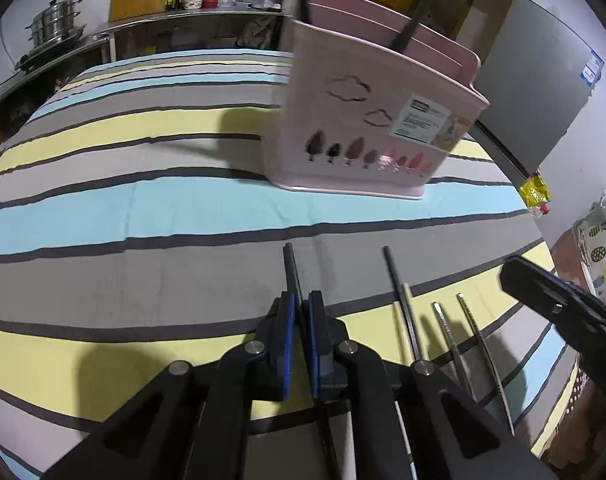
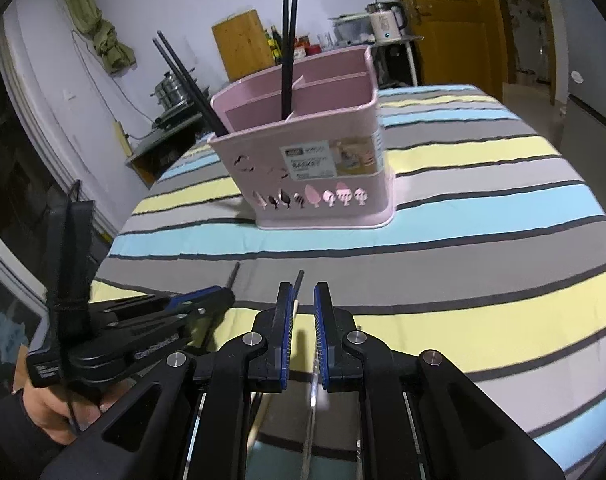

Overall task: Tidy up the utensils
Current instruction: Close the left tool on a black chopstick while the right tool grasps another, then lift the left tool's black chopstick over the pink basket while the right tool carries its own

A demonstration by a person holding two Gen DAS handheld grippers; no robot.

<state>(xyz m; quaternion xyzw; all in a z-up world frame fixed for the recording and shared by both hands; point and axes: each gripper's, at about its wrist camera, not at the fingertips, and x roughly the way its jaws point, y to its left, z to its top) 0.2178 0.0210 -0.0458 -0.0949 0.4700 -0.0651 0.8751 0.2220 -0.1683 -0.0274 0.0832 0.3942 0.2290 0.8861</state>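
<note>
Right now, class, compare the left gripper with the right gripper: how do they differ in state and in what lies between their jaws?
The left gripper is shut on a black chopstick; the right gripper has a visible gap between its jaws and clamps nothing. The left gripper's chopstick lies alone on its side; the right gripper hangs above several utensils lying side by side. Both have black arms and blue pads, and point toward the pink holder.

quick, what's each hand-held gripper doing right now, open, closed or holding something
Left hand-held gripper: closed on a black chopstick lying on the striped cloth.
Right hand-held gripper: jaws slightly apart, nothing gripped; chopsticks lie beneath it.
</note>
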